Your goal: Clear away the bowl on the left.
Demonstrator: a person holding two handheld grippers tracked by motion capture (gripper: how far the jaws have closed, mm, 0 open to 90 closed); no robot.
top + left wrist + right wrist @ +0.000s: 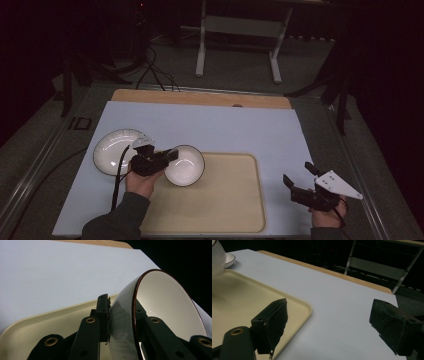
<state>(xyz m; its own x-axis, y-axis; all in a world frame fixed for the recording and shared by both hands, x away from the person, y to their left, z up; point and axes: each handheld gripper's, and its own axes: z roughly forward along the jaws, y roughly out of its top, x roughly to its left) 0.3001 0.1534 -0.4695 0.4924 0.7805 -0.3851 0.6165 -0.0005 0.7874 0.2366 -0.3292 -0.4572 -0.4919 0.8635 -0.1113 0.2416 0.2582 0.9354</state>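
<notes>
The left gripper [167,159] pinches the rim of a white bowl [186,165], tilted above the tray's [235,200] near-left corner. It looks mid-carry; next it needs lowering flat. A second bowl [114,149] sits left. The right gripper [299,181] waits wide, empty. The bowl's underside is hidden.

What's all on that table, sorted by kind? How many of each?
Bowls: 1, the white bowl gripped at its rim by the left gripper.
Plates: 1, the white plate.
Trays: 1, the cream tray.
Hand-held grippers: 2, counting the right gripper, which hangs open.
Total: 5 things.
</notes>
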